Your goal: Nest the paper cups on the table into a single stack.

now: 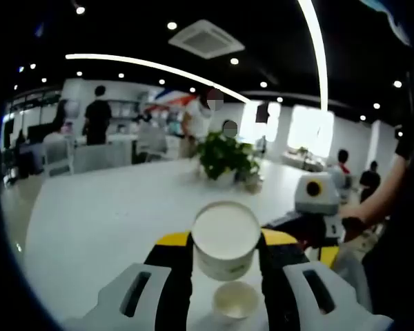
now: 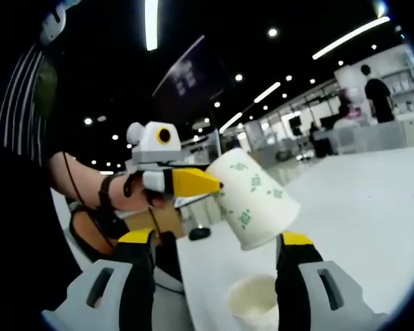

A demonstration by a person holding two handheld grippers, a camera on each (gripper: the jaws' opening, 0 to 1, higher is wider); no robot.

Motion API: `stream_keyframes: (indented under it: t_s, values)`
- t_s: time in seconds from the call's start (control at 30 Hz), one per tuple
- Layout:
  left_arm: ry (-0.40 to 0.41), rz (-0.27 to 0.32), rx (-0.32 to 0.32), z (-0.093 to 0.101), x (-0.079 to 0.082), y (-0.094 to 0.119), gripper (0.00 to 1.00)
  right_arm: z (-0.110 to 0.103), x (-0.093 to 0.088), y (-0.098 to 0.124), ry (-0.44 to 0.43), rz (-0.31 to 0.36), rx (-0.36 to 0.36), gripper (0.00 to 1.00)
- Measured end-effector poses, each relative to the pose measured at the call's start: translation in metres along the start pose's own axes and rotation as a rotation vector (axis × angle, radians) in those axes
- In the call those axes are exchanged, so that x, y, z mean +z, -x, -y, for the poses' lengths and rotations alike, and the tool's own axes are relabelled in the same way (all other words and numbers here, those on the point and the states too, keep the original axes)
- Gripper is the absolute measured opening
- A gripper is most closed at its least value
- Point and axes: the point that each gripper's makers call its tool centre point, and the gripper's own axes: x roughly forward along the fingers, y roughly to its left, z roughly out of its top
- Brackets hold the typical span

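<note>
Wide white table [image 1: 90, 221] in a bright open hall, ceiling strip lights above, a potted plant [image 1: 224, 157] well back on the surface, people standing far off.

Held above the table in the left hand-held gripper [image 1: 226, 252]: a paper cup [image 1: 225, 240], clamped by its rim region between yellow-tipped jaws, mouth toward that gripper's camera. Seen from the right gripper view as tilted, white with small green leaf prints [image 2: 255, 198]. Directly below it on the table, a second paper cup [image 1: 236, 299] standing upright, mouth open, plain white inside; also seen between the jaws of the right hand-held gripper [image 2: 214, 258], which stands wide with nothing in its grip, jaws apart on either side of that lower cup [image 2: 254, 300] without touching it.

Likely very light, thin-walled, easily crushed or ovalled by a hard squeeze; somewhat slick on the waxed outside. Best taken near the rolled rim, where stiffest, with gentle pressure. Lower cup probably prone to sliding or tipping unless steadied.
</note>
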Motion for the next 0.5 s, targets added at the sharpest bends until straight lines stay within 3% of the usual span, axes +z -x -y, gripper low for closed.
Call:
stream_keyframes:
  t_s: [0.5]
  values:
    - [0.068,-0.027,-0.060,0.010,-0.015,0.005,0.35,-0.004,0.009,0.014,-0.071,0.071,0.022,0.57]
